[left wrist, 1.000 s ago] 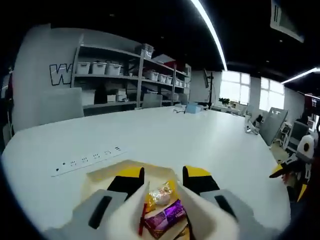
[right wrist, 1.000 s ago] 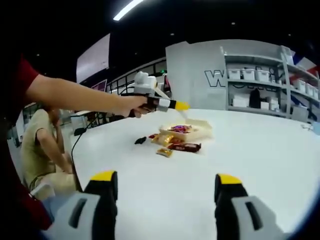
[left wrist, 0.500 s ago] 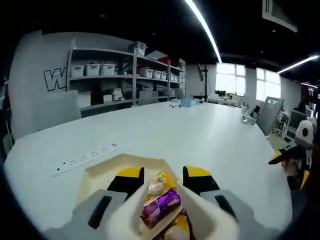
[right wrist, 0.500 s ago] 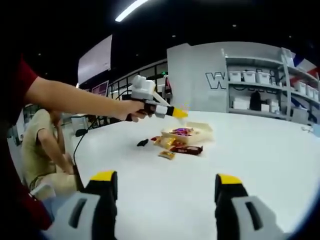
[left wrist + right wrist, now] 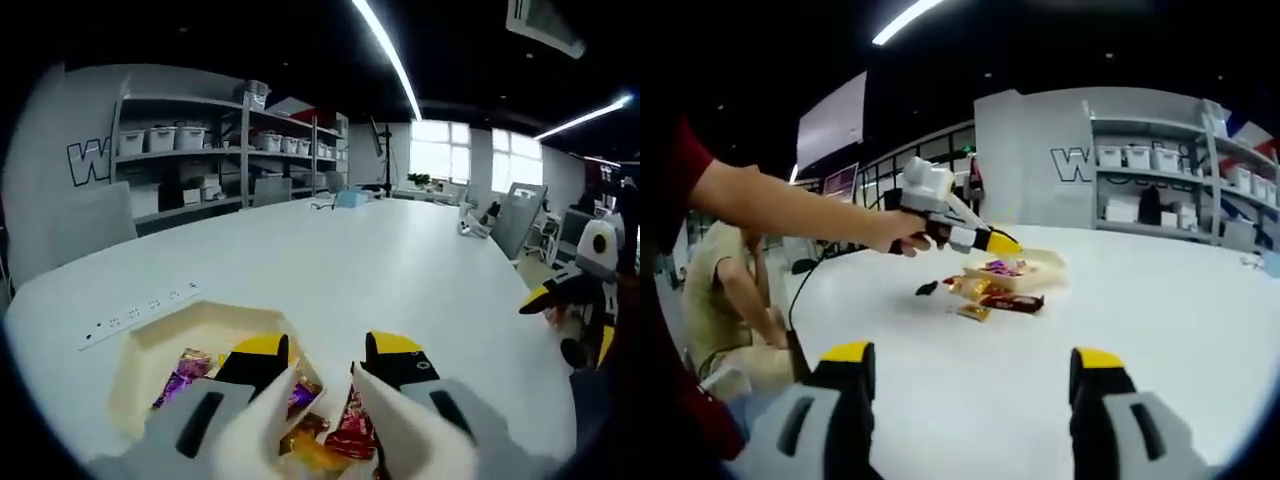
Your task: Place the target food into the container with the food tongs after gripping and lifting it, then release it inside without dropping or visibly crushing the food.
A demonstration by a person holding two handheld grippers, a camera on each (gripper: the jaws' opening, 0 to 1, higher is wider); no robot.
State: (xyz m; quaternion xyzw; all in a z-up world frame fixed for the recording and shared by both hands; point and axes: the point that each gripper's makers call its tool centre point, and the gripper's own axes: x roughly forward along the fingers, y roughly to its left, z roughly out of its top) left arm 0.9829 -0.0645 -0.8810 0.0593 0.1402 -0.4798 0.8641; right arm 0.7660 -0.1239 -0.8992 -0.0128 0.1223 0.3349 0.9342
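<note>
The left tongs hang low over the near end of the cream container, which sits on the white bench. Their white blades stand slightly apart and nothing sits visibly between them, so they look released, though the blade tips are cut off at the bottom of the left gripper view. Purple-wrapped sweets already lie inside the container. A red-wrapped snack and a gold-wrapped candy lie just beside the container's near corner, outside its wall, directly under the blades. Which of these is the target food I cannot tell.

In the right gripper view, the person's hand holds the left tongs above the container, with loose wrapped snacks scattered on the bench beside its near side. The right tongs hover well apart from the container, open and empty.

The main risk, as I judge it, lies in the clutter beside the container's corner. The wrappers overlap there, so closing the blades may catch two pieces at once, or pinch only a slippery foil edge that slides free on the lift. The blades also sit very near the container's wall; a downward reach could knock the light container or push it across the bench. Squeezing hard to make up for a poor hold would crush the food.
</note>
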